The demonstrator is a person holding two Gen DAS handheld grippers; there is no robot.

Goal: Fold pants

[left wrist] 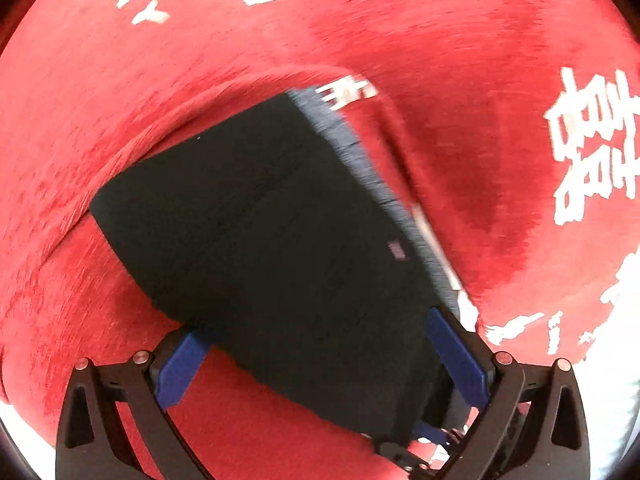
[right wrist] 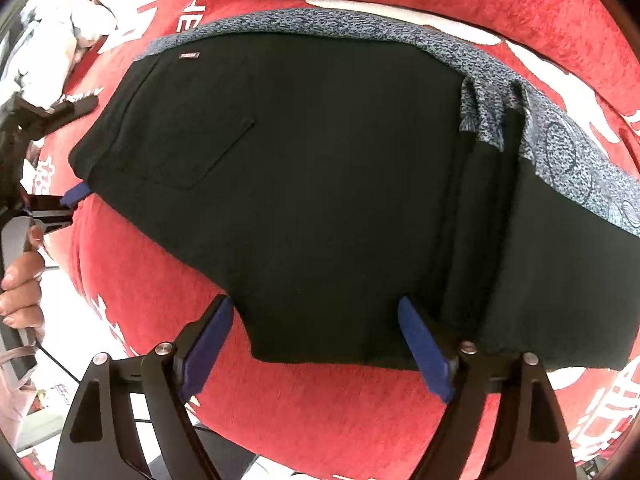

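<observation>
Black pants (right wrist: 320, 168) with a blue-grey patterned waistband (right wrist: 360, 26) lie folded on a red blanket (right wrist: 320, 412). A back pocket and a small label face up. My right gripper (right wrist: 316, 304) points down at the near edge of the pants, open, its blue pads either side of the cloth edge without pressing it. My left gripper (left wrist: 316, 324) is also open wide, with a corner of the pants (left wrist: 280, 208) between its fingers; that view is blurred. In the right wrist view the left gripper (right wrist: 80, 148) stands at the pants' left end, held by a person's hand (right wrist: 20, 280).
The red blanket (left wrist: 440, 60) bears large white characters (left wrist: 592, 148) and is rumpled into a ridge around the pants. White crumpled cloth (right wrist: 60, 20) lies at the far left. The blanket's edge and a pale floor (right wrist: 60, 360) show at the lower left.
</observation>
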